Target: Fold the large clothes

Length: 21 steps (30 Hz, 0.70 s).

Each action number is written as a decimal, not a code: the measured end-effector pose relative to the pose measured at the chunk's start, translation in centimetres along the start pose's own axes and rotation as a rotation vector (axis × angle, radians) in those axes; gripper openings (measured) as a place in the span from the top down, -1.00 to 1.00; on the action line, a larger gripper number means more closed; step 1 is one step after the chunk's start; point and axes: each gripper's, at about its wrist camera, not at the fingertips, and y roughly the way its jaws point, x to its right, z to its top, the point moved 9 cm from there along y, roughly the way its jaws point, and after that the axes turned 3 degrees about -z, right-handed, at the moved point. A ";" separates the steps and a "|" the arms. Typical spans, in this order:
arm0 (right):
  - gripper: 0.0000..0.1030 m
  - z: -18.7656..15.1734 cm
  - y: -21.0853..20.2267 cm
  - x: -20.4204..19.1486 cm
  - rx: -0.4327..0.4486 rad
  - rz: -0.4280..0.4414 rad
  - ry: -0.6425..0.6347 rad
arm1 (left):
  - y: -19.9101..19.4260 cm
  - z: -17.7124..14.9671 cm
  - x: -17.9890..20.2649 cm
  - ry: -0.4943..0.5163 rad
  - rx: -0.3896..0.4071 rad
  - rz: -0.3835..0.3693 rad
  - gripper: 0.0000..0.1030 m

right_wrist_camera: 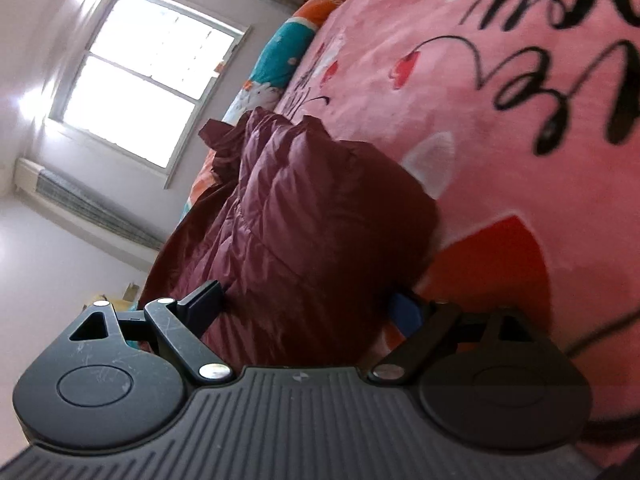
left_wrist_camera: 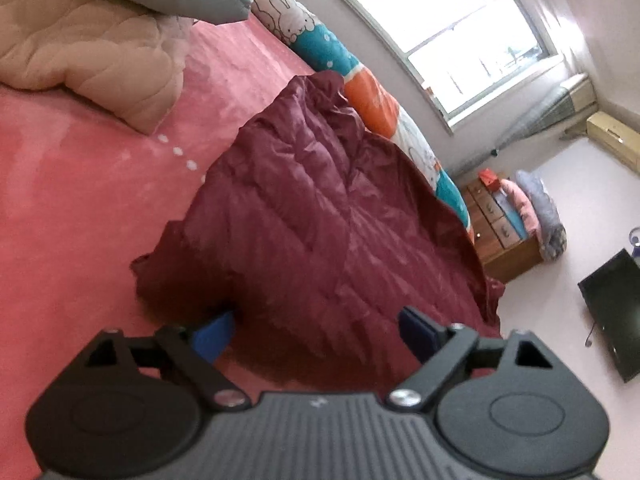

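The jacket (left_wrist_camera: 320, 216), a dark red quilted one, lies spread in a loose heap on the pink bed (left_wrist_camera: 80, 208), its far edge against a rolled cartoon-print quilt (left_wrist_camera: 320, 40) along the wall side. It is not yet folded into any neat shape: the panels are rumpled and one edge hangs toward the side of the bed.

The step in hand looks like the approach for a grasp, both tools set low at the near edge of the jacket.

The left tool (left_wrist_camera: 316, 332) stands wide, its blue pads on either side of the near hem. The cloth lies between and just beyond the fingers, and I see no pinch on it. The right tool (right_wrist_camera: 308, 308) is also wide, and the jacket bulges up between its fingers and fills the gap. Whether the pads touch the cloth there is hard to tell, but they do not look closed on it.

My judgement of the next move: each tool needs to close on a firm bite of the hem or a corner, taking both layers. The shell looks slippery and puffy, so a shallow pinch may slide off. Then the held edge would be lifted and carried over toward the far side.

A beige pillow (left_wrist_camera: 92, 48) lies well apart at the head of the bed.
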 end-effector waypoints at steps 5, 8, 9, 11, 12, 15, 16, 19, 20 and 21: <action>-1.00 0.0 0.4 -0.4 0.014 -0.011 -0.076 | 1.6 0.0 -0.3 -0.044 0.023 -0.010 -0.79; -1.00 0.2 0.4 -0.5 0.018 -0.008 -0.090 | 2.2 -0.1 -0.5 -0.093 0.035 -0.023 -0.93; -1.00 0.3 0.3 -0.4 0.019 -0.006 -0.089 | 2.2 -0.3 -0.4 -0.108 0.036 -0.023 -0.96; -1.00 0.1 0.2 -0.1 0.020 0.000 -0.085 | 1.9 -1.0 0.1 -0.114 0.032 -0.022 -0.96; -1.00 -0.1 -0.4 0.2 0.019 0.003 -0.078 | 1.6 -1.5 0.4 -0.103 0.024 -0.017 -0.96; -1.00 0.0 -0.4 0.2 0.024 0.003 -0.044 | 0.7 -2.6 0.6 -0.099 0.010 -0.020 -0.96; -1.00 0.0 -0.7 0.3 0.029 0.000 -0.030 | 0.6 -2.9 0.4 -0.113 0.008 -0.021 -0.96; -1.00 -0.1 -0.6 0.2 0.036 -0.013 -0.028 | 1.1 -3.3 -0.4 -0.159 -0.007 -0.007 -0.96; -1.00 -0.2 -0.4 0.2 0.037 -0.016 -0.031 | 1.4 -3.4 -0.5 -0.162 -0.006 0.002 -0.96; -1.00 -0.2 -0.5 0.2 0.035 -0.016 -0.031 | 1.7 -3.3 -0.4 -0.152 0.000 0.006 -0.96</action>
